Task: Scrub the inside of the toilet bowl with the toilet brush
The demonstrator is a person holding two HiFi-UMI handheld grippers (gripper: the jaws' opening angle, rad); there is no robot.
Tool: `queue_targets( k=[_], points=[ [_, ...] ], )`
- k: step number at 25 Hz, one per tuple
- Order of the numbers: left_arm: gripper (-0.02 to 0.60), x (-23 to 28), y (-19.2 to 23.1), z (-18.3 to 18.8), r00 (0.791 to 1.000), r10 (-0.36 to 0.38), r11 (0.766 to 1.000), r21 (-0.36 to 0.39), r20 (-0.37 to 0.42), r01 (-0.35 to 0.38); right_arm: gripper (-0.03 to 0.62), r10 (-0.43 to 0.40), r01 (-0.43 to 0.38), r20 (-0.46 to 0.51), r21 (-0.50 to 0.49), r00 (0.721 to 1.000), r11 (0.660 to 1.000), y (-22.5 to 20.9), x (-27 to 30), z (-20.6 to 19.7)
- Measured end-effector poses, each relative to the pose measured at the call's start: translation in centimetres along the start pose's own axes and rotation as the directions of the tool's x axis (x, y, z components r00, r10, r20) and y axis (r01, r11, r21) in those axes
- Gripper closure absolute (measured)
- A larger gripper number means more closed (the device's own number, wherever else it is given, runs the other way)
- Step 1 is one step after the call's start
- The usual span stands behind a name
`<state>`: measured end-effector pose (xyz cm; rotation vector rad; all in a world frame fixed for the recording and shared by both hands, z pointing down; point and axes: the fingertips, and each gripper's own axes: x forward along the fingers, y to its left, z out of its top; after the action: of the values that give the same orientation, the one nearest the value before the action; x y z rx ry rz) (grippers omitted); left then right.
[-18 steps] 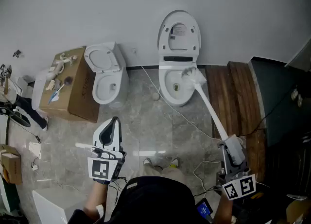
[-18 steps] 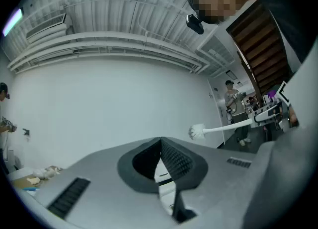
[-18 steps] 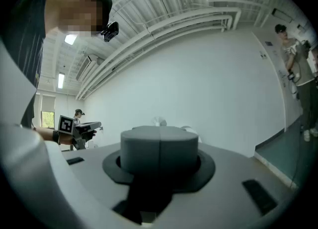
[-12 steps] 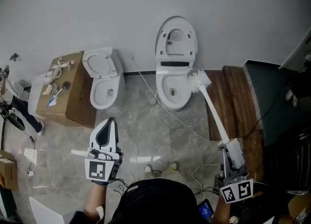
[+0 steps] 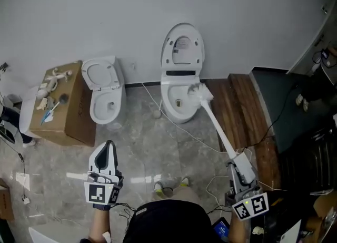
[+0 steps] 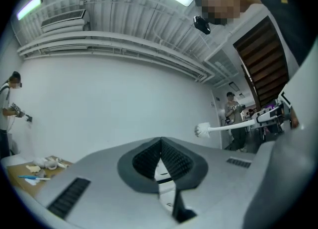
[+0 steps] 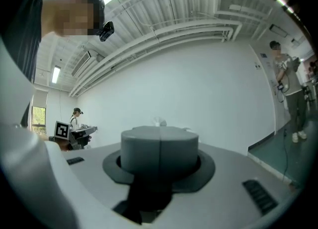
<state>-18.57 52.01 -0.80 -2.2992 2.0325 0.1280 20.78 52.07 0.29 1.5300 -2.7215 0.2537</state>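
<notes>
Toilet brush point(image 5: 216, 125) slanted up from lower right, bristle head over the right side of the toilet bowl point(image 5: 176, 116), at the rim; contact with the porcelain not clear from the head view. Lid point(image 5: 182, 47) raised against the wall behind. Near end of the handle clamped in the right gripper point(image 5: 238, 167), jaws closed on it.

In the right gripper view, only two grey pads point(image 7: 141, 152) pressed together along a centre seam, handle hidden behind them, a small white tuft of the brush's head just showing above. From the left gripper view, the same brush seen side-on, level in the air against the white wall, bowl out of frame.

Left gripper point(image 5: 108, 146) low over the tiled floor point(image 5: 142, 131), well apart from the bowl, jaw tips brought together with nothing between.

Further out: second toilet point(image 5: 102, 97) to the left, cardboard box point(image 5: 68, 123) just beside it, wooden platform point(image 5: 239, 105) to the right, white cable point(image 5: 196, 129) trailing across the floor.
</notes>
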Motion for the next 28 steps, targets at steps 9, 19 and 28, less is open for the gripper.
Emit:
queue_targets(
  k=[9,19,28],
  points=[
    [0.571,-1.5,2.0,0.7,0.999,-0.05,0.997,-0.064,0.023,0.051,0.45,-0.037,0.036,-0.015,-0.07,0.999,0.997,2.8,-1.7,-0.2],
    [0.571,3.1,-0.2,-1.3,0.993,-0.116,0.991,-0.07,-0.018,0.115,0.448,-0.125,0.12,-0.111,-0.045,0.986,0.992,-1.9,0.3,-2.5],
    [0.571,14.3,-1.7,-2.8,0.994,-0.102,0.995,-0.009,-0.03,0.102,0.448,-0.104,0.095,-0.13,-0.077,0.986,0.993,-10.8,9.2,-1.6]
  ],
)
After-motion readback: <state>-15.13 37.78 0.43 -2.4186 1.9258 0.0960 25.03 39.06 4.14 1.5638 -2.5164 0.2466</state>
